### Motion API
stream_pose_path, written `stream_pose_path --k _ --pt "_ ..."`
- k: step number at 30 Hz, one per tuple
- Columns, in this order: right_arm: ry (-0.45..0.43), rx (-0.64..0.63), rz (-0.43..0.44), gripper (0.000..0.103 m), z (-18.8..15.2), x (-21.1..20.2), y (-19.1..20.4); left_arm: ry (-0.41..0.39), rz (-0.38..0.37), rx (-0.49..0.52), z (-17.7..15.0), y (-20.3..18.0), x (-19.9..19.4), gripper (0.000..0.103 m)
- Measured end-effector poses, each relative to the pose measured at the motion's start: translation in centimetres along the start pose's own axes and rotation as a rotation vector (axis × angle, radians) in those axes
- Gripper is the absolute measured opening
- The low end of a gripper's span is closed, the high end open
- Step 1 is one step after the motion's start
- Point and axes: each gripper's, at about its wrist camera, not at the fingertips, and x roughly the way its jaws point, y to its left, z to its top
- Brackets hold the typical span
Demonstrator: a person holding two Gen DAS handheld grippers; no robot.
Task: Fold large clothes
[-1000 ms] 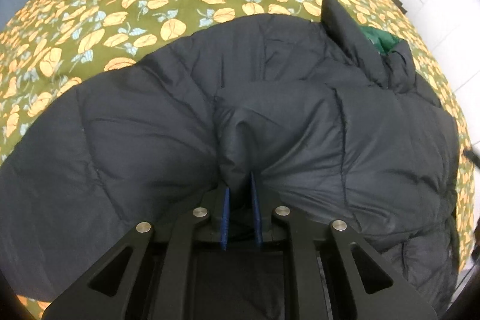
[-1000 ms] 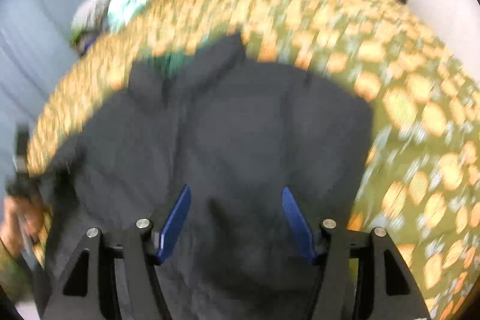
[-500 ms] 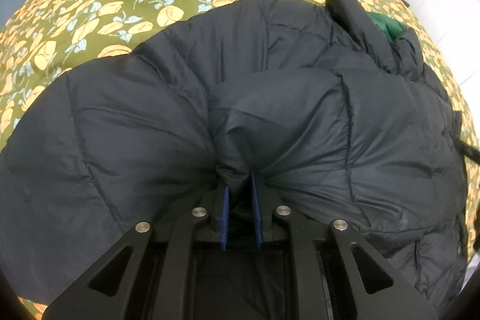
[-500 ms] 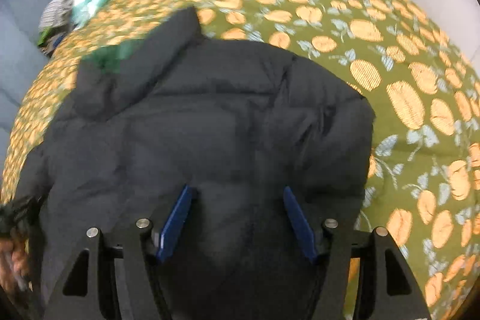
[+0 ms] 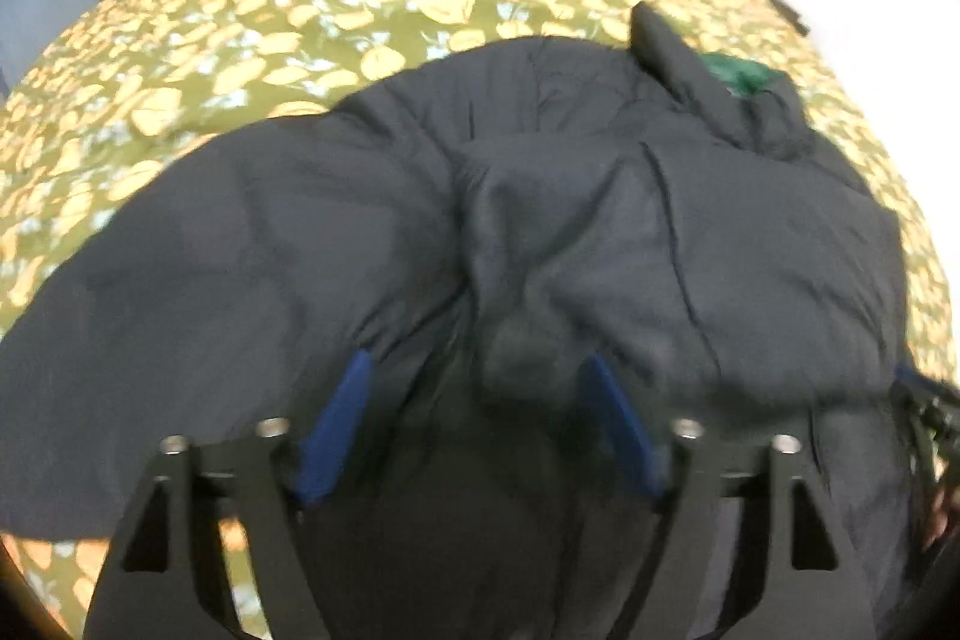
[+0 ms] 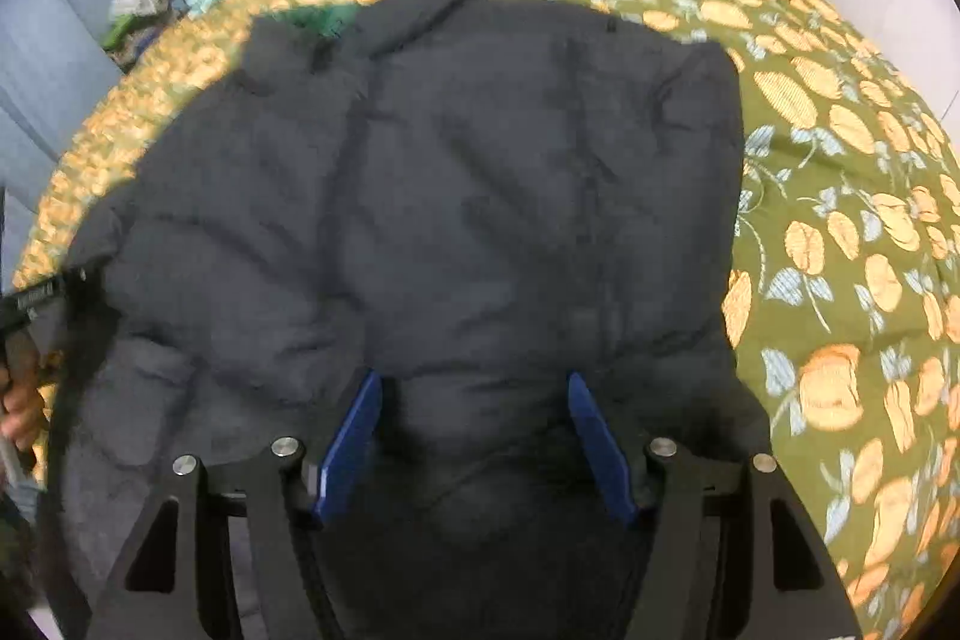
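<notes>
Jacket: black puffer jacket [image 6: 480, 196] lies spread on the floral bed [image 6: 840, 196], collar at 11 o'clock.
Left tool [image 5: 474, 388]: spread wide, holding nothing.
Right tool [image 6: 474, 400]: likewise agape above the hem.

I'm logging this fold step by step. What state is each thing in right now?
left gripper: open, holding nothing, above the jacket
right gripper: open, holding nothing
black puffer jacket: lying on the bed, one sleeve folded across its body
floral bedspread: spread flat under the jacket
</notes>
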Motion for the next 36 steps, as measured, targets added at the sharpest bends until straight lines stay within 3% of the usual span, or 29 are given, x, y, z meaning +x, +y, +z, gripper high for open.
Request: stream_pose_path --k 1,3,8,15,18,20,22,25,26,28,29,32,36 --pt "-0.020 -0.009 0.014 0.081 -0.7 -1.0 0.5 -0.008 0.004 0.001 -0.8 0.4 -0.8 0.084" --pt "-0.058 -0.040 0.020 0.081 -2.3 -3.1 1.9 -0.027 0.018 -0.015 -3.2 2.1 -2.9 0.085" --pt "-0.096 -0.087 0.088 0.081 -5.2 -5.7 3.8 -0.062 0.034 -0.199 -8.2 8.8 -7.3 0.087" --pt "-0.098 -0.136 0.139 0.081 -8.5 -7.1 8.1 -0.191 0.265 -0.590 -11.0 23.8 -12.1 0.087" --pt "-0.084 -0.174 0.144 0.081 -9.6 -7.3 9.6 -0.242 0.435 -0.663 -11.0 28.3 -13.4 0.092" --pt "-0.081 -0.188 0.150 0.081 -10.1 -7.4 10.3 -0.225 0.496 -0.673 -10.4 30.4 -13.0 0.093" --pt "-0.089 -0.202 0.156 0.081 -10.5 -7.8 11.2 -0.176 0.482 -0.684 -9.6 32.6 -11.6 0.093" --pt "-0.097 -0.209 0.166 0.081 -11.1 -8.2 12.1 -0.072 0.322 -0.704 -9.1 34.4 -8.7 0.092" --pt "-0.097 -0.209 0.171 0.081 -11.2 -8.3 12.2 -0.053 0.322 -0.709 -9.5 34.5 -8.4 0.086" --pt "-0.098 -0.208 0.175 0.081 -11.6 -8.6 12.5 -0.047 0.374 -0.693 -9.5 34.0 -8.3 0.044" --pt "-0.101 -0.208 0.175 0.081 -11.8 -8.8 12.5 -0.054 0.355 -0.687 -9.5 33.9 -8.5 0.010" --pt "-0.109 -0.201 0.175 0.081 -12.3 -9.3 12.2 -0.115 0.346 -0.667 -9.5 33.0 -10.9 0.006" --pt "-0.133 -0.157 0.184 0.081 -12.6 -10.1 11.1 -0.242 0.372 -0.502 -7.8 27.5 -15.7 0.005"
